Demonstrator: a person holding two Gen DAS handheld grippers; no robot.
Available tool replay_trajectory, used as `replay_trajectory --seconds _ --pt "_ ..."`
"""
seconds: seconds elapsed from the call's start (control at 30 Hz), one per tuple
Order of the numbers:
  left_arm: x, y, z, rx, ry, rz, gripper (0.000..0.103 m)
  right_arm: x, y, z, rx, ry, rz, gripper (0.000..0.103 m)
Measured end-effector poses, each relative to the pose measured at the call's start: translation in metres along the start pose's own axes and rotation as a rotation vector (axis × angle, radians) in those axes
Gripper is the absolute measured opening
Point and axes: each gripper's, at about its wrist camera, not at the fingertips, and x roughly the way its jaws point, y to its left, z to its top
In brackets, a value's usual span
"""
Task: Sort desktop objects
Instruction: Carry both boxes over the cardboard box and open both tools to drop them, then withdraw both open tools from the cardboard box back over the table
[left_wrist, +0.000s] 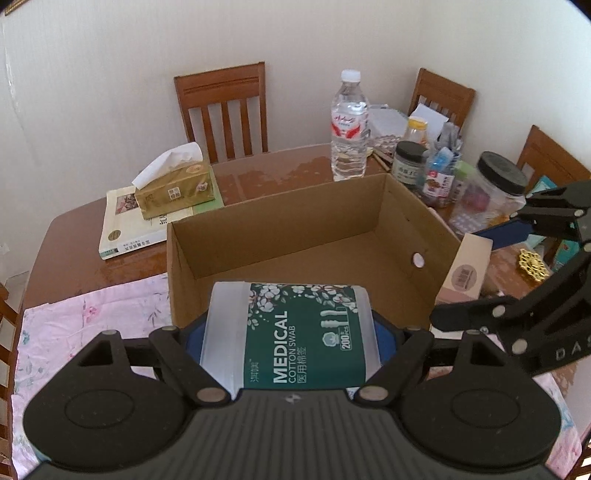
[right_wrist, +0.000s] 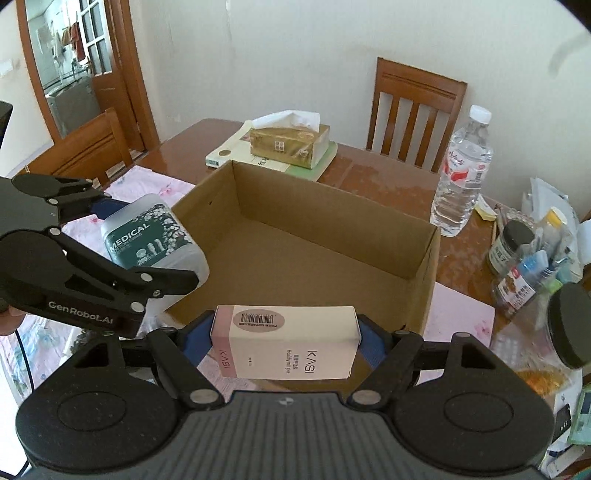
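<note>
1. The wooden worktop (left_wrist: 280, 173) carries all the things; a pink flowered cloth (left_wrist: 92, 314) covers its near part.
2. An open cardboard box (left_wrist: 295, 229) stands on the worktop, partly on the cloth, and its inside is bare.
3. A water bottle (left_wrist: 349, 125) stands upright behind the far wall of the box, with a group of jars (left_wrist: 498, 188) to the right of it.
4. A tissue box (left_wrist: 175, 186) lies on a book (left_wrist: 125, 225), beyond the left far corner of the cardboard box.
5. The left gripper (left_wrist: 291, 334) has its jaws closed on a cotton swab container (left_wrist: 295, 332), which is held in the air at the near edge of the cardboard box.
6. The right gripper (right_wrist: 284, 345) has its jaws closed on a small pink carton (right_wrist: 284, 345) marked KASI, held at the near right side of the cardboard box.
</note>
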Motion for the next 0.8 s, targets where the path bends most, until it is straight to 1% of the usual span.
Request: replay_trajectory --seconds 0.2,0.33,0.43,0.47,0.57,0.63,0.77,0.8 --pt "0.023 0.003 0.008 -0.031 0.036 0.006 0.083 0.018 -0.008 0.005 -0.003 0.022 0.024 0.083" --pt "0.033 0.004 0.012 -0.04 0.038 0.02 0.083 0.026 -0.012 0.007 -0.003 0.036 0.031 0.084" --pt "0.036 0.005 0.016 -0.042 0.026 0.021 0.088 0.029 -0.015 0.007 0.006 0.038 0.03 0.09" --pt "0.036 0.005 0.018 -0.043 0.025 0.023 0.089 0.03 -0.016 0.007 0.009 0.037 0.03 0.093" --pt "0.031 0.007 0.02 -0.046 -0.002 0.028 0.091 0.028 -0.017 0.006 0.017 0.028 0.032 0.096" --pt "0.027 0.01 0.019 -0.051 -0.01 0.033 0.093 0.023 -0.016 0.006 0.018 0.01 0.025 0.099" --pt "0.014 0.015 0.013 -0.045 -0.021 0.03 0.094 0.011 -0.012 0.004 0.014 -0.023 0.025 0.1" --pt "0.011 0.017 0.012 -0.041 -0.024 0.025 0.094 0.007 -0.01 0.004 0.014 -0.03 0.023 0.102"
